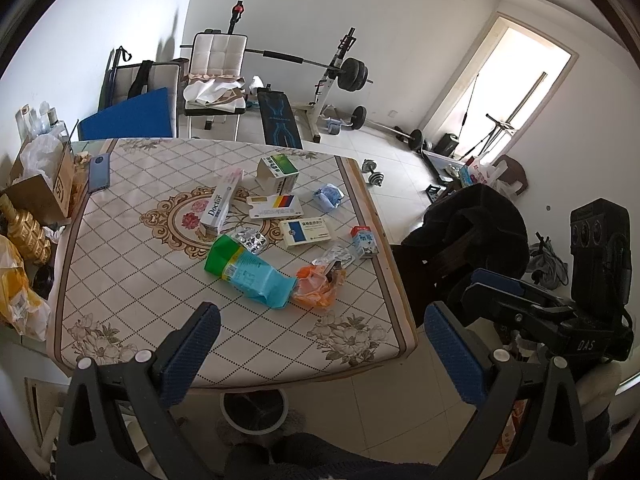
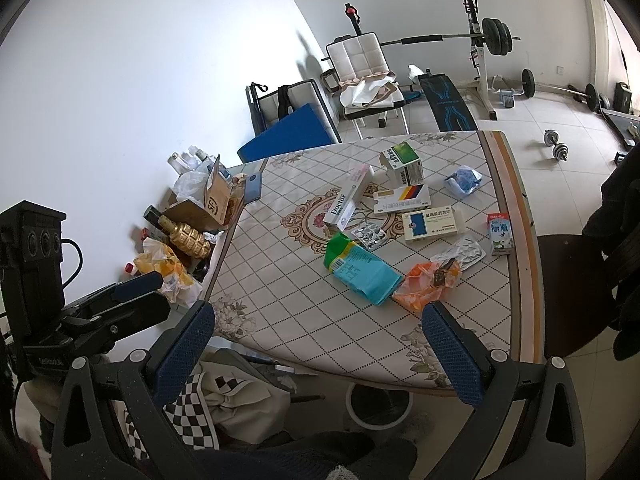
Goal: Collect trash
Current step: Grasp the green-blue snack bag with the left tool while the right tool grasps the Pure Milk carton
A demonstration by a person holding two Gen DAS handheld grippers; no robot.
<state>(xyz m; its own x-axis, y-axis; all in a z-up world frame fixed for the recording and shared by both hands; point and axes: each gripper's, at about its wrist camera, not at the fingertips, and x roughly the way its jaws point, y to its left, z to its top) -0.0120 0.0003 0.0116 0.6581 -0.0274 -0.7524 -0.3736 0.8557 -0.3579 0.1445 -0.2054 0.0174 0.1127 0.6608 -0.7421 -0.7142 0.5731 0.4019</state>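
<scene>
Both claws are hanging spread wide with nothing between their blue pads, short of the near edge of the table [image 1: 400, 320]. The left gripper [image 1: 320, 344] is sitting roughly centred on that edge, and the right gripper [image 2: 320, 344] is hovering over the near left corner, with the white bin [image 2: 378, 406] showing on the floor just under the tabletop ahead of it.

Straight ahead of the left claw, and nearest of all the litter, the teal and green bag [image 1: 250, 276] is lying flat, its long axis running diagonally from far-left to near-right. Its torn near end is touching the crumpled orange wrapper [image 1: 318, 286], which is lying just right of the claw's centre line. For the right claw the same bag [image 2: 360, 272] is lying ahead and slightly right, the orange wrapper [image 2: 426, 284] almost in line with its right finger.

Beyond these, blister packs, medicine boxes, the toothpaste box [image 1: 220, 204] and the small milk carton [image 2: 500, 234] are lying scattered farther off.

The orange wrapper looks closest to the right claw, the bag about equally near both; gripping the bag across its narrow width would call for turning the claw to its diagonal.
</scene>
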